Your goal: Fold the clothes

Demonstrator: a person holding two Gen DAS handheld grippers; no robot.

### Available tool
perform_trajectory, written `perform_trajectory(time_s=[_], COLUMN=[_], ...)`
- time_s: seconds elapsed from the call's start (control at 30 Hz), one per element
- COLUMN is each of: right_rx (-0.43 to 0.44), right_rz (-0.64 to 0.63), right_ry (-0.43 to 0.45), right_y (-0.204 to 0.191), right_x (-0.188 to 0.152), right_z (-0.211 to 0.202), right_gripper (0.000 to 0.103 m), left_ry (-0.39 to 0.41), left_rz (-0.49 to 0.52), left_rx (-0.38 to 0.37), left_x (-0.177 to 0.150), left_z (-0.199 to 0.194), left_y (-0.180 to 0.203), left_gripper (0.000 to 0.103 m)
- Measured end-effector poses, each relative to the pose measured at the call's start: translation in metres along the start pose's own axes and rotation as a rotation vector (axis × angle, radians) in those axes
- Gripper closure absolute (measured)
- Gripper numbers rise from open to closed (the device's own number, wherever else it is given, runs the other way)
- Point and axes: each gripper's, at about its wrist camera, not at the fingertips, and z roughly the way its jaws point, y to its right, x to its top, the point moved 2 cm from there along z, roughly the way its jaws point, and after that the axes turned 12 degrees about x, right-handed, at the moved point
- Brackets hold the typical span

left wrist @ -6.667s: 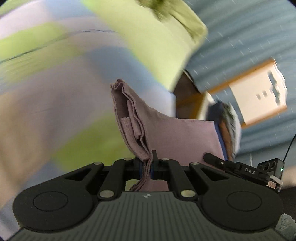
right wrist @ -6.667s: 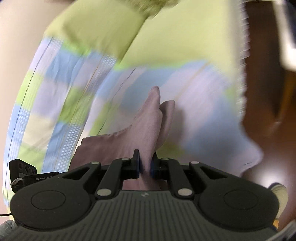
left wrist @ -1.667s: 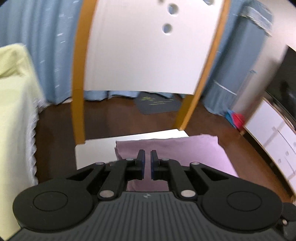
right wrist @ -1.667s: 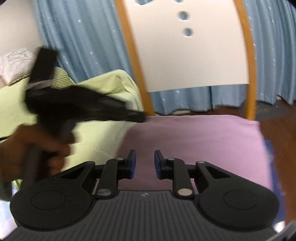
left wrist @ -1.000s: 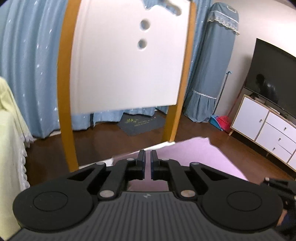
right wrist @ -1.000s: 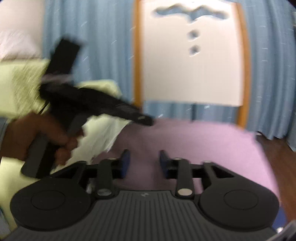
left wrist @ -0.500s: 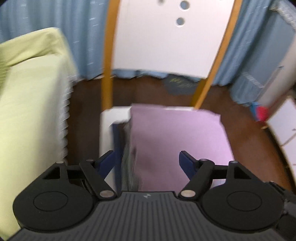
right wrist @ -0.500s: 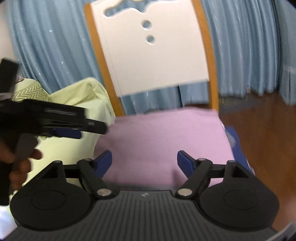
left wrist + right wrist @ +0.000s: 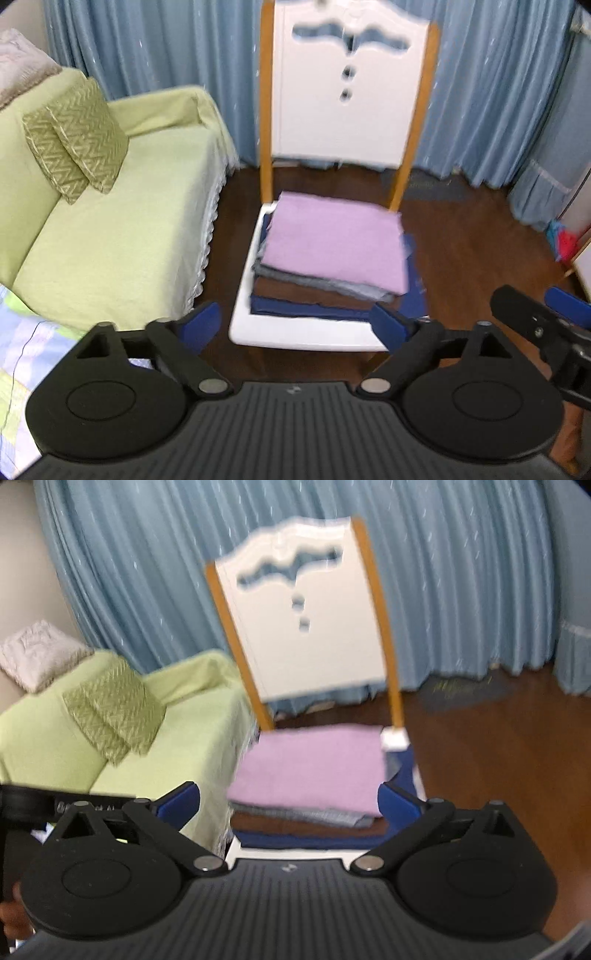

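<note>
Two fisheye views looked down past wide-spread black grippers into a room hung with blue curtains [image 9: 155, 48] over a dark wooden floor [image 9: 469, 240]. At the left stood a sofa [image 9: 122, 229] under a pale green cover, with two green zigzag-patterned cushions [image 9: 77, 136] leaning against its back and a pale pink pillow [image 9: 37, 653] on top of the backrest. Just beside the sofa stood a white chair [image 9: 343, 96] with orange side posts and cut-out holes in its tall back. On the chair's seat lay a neat stack of folded clothes [image 9: 332, 284], with dark blue, brown and grey layers showing at the front edge. Topmost on that stack rested the folded lilac garment [image 9: 336, 243], flat and squared, touched by neither tool. The left gripper [image 9: 295, 325] hung above and in front of the chair, its blue-padded jaws having just been opening and now released wide, with nothing between them. The right gripper [image 9: 290, 799] was likewise spread wide after just opening, empty, framing the stack from farther back. A corner of a checked blue, green and white cloth [image 9: 22, 332] showed at the lower left of the left view. Part of the right tool appeared at that view's right edge, slightly blurred.
</note>
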Motion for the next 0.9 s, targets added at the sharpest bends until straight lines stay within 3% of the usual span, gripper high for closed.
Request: perform_trajectory(time_s=[0.17, 0.3, 0.37, 0.6, 0.8, 0.9], right_rx=[0.025, 0.043, 0.045, 0.042, 0.053, 0.035], right_rz=[0.024, 0.111, 0.168, 0.089, 0.074, 0.092], right_ry=[0.039, 0.052, -0.004, -0.043, -0.001, 0.018], right_y=[-0.008, -0.001, 0.000, -0.025, -0.049, -0.055], right_x=[0.014, 0.007, 0.000, -0.014, -0.008, -0.010], right_z=[-0.069, -0.094, -0.102, -0.116, -0.121, -0.123], right_gripper=[0.001, 0.001, 0.001, 0.001, 0.001, 0.001], left_ry=[0.012, -0.027, -0.030, 0.007, 0.061, 0.085], left_rz=[-0.012, -0.001, 0.015, 0.032, 0.050, 0.111], left_rx=[0.038, 0.079, 0.096, 0.125, 0.143, 0.178], left_x=[-0.006, -0.015, -0.020, -0.021, -0.014, -0.011], left_z=[-0.044, -0.060, -0.068, -0.087, -0.101, -0.102], left_y=[-0.001, -0.004, -0.002, -0.013, -0.020, -0.018], left_gripper=[0.003, 0.003, 0.003, 0.002, 0.002, 0.002])
